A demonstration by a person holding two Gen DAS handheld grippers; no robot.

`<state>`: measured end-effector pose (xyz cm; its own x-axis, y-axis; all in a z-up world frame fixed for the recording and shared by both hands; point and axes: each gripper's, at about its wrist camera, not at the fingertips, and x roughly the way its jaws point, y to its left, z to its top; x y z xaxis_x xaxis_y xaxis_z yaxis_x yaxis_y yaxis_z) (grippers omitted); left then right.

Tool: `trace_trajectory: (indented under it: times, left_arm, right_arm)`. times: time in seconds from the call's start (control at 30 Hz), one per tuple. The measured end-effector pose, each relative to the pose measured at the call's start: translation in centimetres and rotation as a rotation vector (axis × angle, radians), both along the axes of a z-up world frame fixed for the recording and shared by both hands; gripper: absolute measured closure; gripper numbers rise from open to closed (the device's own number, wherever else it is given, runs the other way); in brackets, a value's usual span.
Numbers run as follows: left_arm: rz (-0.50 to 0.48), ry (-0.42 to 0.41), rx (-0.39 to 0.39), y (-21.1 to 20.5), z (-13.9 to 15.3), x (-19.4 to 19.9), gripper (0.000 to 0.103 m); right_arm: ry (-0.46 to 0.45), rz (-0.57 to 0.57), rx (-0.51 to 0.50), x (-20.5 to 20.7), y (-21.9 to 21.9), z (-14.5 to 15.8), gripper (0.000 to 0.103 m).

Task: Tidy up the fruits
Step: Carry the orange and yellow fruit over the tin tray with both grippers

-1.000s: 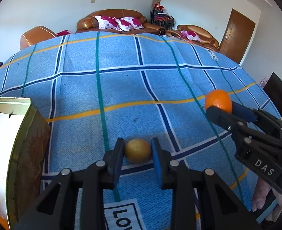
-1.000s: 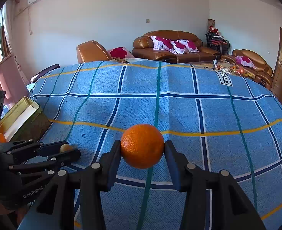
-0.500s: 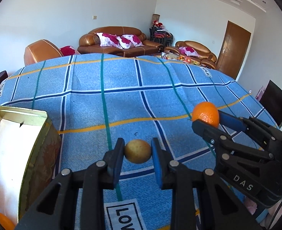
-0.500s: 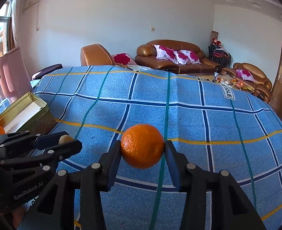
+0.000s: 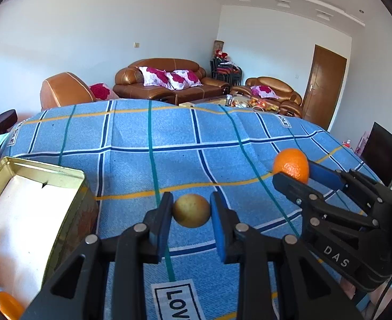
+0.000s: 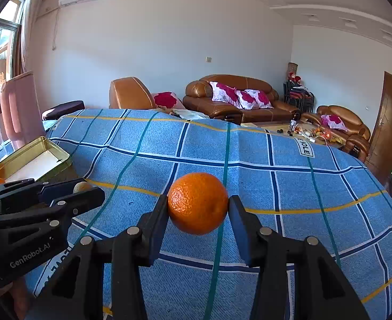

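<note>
Though pebbly-skinned — round orange (image 6: 198, 203)

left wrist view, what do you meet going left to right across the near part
gold tin → yellowish fruit held in the left gripper → orange held in the right gripper

"DAS" was printed on the right gripper (image 5: 292, 170); "GenRobot.AI" was printed on the left gripper (image 6: 84, 189). On the blue checked cloth (image 5: 169, 138), a near label (image 5: 176, 300) showed "LOV", and a far right label (image 6: 304, 148) showed "IOLE".
</note>
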<state>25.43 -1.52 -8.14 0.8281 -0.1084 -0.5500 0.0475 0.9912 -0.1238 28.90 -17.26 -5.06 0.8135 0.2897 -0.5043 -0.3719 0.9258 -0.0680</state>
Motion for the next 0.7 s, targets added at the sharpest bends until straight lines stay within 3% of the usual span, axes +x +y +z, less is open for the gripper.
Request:
trace_trajectory:
  times: [0.43,0.7]
  left_arm:
    - [-0.004,-0.107,0.053,-0.9,1.1,-1.7,0.073]
    - [-0.011,-0.093,0.078,-1.3,1.3,-2.8,0.073]
  right_arm:
    - [-0.047,0.004,0.019,-1.1,-0.4,0.5,0.056]
    - [-0.071,0.012,0.036,-2.3,-0.5,0.7,0.055]
